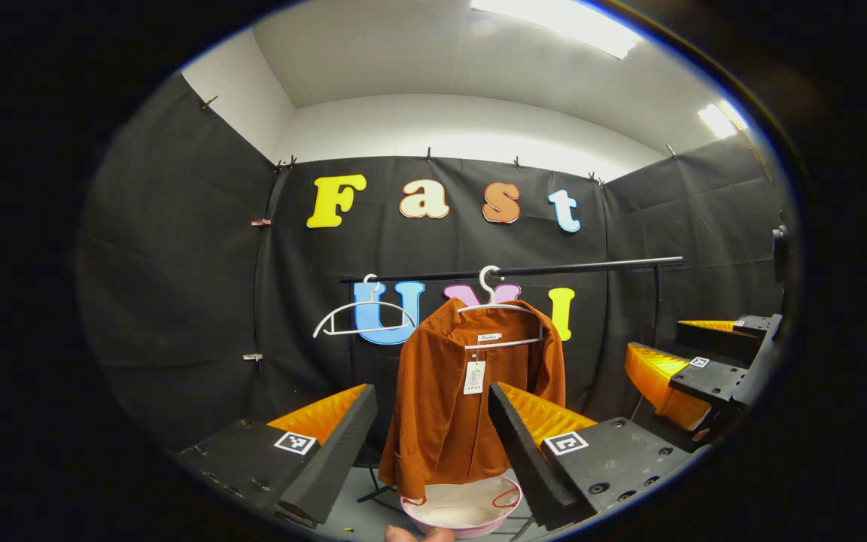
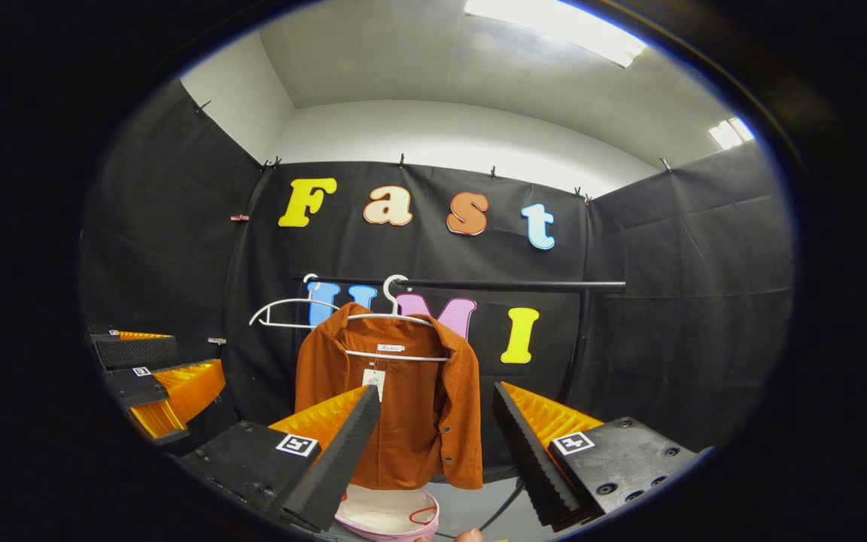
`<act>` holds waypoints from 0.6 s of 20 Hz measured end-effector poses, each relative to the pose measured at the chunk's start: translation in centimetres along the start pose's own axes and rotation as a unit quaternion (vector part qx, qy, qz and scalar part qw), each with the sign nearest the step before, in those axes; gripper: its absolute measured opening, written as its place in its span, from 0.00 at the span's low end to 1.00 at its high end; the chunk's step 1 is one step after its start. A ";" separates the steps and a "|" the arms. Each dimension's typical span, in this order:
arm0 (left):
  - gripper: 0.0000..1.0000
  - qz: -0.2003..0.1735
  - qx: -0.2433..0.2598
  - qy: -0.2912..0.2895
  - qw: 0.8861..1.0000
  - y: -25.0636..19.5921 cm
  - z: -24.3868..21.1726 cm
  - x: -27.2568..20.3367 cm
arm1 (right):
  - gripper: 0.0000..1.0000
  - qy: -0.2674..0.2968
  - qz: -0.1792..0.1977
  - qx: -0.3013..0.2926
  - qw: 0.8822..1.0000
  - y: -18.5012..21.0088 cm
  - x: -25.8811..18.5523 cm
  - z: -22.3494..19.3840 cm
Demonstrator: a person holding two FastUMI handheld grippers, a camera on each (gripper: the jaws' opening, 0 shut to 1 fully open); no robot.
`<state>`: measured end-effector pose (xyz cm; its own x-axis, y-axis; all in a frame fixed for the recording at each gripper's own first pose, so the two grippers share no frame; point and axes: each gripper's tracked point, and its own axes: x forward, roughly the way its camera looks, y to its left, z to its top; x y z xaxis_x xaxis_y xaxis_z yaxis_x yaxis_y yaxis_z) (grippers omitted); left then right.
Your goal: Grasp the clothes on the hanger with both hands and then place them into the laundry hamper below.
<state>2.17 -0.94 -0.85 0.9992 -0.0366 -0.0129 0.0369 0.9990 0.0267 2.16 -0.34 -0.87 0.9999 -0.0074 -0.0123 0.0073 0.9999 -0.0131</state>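
Observation:
A rust-orange jacket (image 1: 445, 399) (image 2: 418, 421) hangs on a white hanger (image 1: 500, 307) (image 2: 392, 316) from a black rail (image 1: 554, 268) (image 2: 509, 286). Below it stands a pink laundry hamper (image 1: 463, 513) (image 2: 392, 518) with a pale inside. In the left gripper view, my left gripper (image 1: 433, 452) is open, its fingers framing the jacket's lower half from a distance. My right gripper (image 2: 433, 452) is also open, with the jacket's right edge between its fingers, farther off. Each gripper also appears in the other's view, the right gripper (image 1: 685, 350) and the left gripper (image 2: 155, 365), both open and holding nothing.
An empty white hanger (image 1: 362, 320) (image 2: 283, 312) hangs on the rail to the left of the jacket. The rail's upright post (image 1: 657, 301) (image 2: 580, 339) stands at the right. A paper tag (image 1: 474, 376) dangles inside the jacket's collar. Black cloth walls enclose the booth.

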 end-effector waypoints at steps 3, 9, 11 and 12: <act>0.94 -0.004 0.007 0.002 1.000 -0.6 -0.7 2.7 | 0.97 0.002 -0.004 -0.002 1.000 -0.7 2.4 -0.8; 0.94 0.004 0.017 -0.002 1.000 -2.3 -2.2 10.9 | 0.97 -0.002 0.000 -0.004 1.000 -2.1 9.7 -2.8; 0.94 0.011 0.026 0.001 1.000 -3.0 -3.0 14.2 | 0.97 -0.006 0.008 -0.008 1.000 -2.5 12.6 -3.6; 0.95 0.017 0.033 -0.001 0.999 -3.1 -3.2 16.0 | 0.97 -0.006 0.009 -0.010 1.000 -2.7 14.1 -4.1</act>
<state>17.99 -4.53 -4.32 1.0000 -0.0037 -0.0089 0.0045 0.9956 0.0932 16.20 -3.20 -5.07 0.9999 0.0108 -0.0001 -0.0108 0.9994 -0.0329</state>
